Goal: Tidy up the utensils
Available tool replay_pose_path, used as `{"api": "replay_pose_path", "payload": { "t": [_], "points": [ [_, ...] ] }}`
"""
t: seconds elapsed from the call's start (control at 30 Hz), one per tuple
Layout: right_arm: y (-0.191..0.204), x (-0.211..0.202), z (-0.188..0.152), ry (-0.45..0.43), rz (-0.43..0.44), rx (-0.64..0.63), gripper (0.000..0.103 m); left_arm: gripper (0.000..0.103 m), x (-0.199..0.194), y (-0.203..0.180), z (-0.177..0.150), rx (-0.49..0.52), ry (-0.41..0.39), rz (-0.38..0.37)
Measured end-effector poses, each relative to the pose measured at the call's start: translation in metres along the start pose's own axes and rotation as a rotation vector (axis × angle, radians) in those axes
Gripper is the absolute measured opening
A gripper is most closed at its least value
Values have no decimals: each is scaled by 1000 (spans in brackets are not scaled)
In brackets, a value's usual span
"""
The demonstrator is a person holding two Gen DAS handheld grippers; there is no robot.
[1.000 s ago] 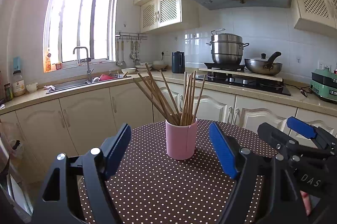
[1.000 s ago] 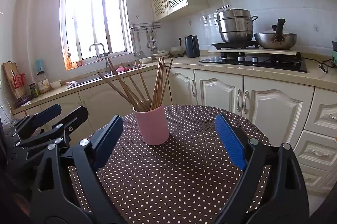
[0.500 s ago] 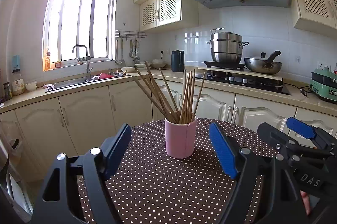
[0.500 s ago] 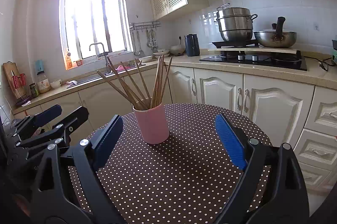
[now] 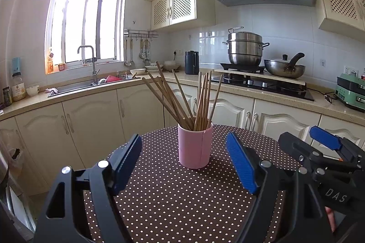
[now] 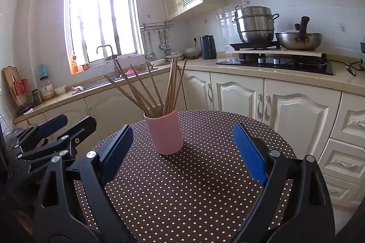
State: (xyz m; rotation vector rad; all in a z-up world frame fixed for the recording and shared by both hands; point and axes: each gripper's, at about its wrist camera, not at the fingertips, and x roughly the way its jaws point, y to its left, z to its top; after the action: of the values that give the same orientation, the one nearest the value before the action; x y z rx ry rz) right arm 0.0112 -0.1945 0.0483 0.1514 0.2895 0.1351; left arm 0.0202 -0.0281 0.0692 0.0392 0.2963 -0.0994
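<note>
- Pink cup stands upright on the polka-dot bench, straight ahead of the left hand-held gripper and ahead-left of the right hand-held gripper. Neither touches it.
- Chopsticks fill the cup: one bundle fans left, one stands near upright.
- Both hand-held grippers spread wide, nothing between the blue pads. They sit side by side, close together.
- Handling, judged: sticks look like wood or bamboo, so light, stiff, thin, and likely to roll once laid down. A pinch high on the shaft, above the rim, seems the cleanest hold. Pulling one may drag its neighbours.
- Cup looks smooth; material not clear. With tall sticks leaning to one side it may tip if knocked at the top.
- Bench around the cup carries nothing else. The other gripper is the nearest obstacle for each.
- Beyond: cabinets, sink, pots on the hob, all well apart.
</note>
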Motion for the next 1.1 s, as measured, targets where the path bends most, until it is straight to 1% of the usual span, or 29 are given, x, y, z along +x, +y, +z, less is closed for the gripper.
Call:
{"api": "replay_pose_path", "payload": {
  "t": [0.6,1.1],
  "points": [
    [-4,0,0,11,-1,2,88,76,-1,-1,-4,3,4,-1],
    [-9,1,-1,13,1,18,88,76,3,-3,-1,6,6,1]
  ]
}}
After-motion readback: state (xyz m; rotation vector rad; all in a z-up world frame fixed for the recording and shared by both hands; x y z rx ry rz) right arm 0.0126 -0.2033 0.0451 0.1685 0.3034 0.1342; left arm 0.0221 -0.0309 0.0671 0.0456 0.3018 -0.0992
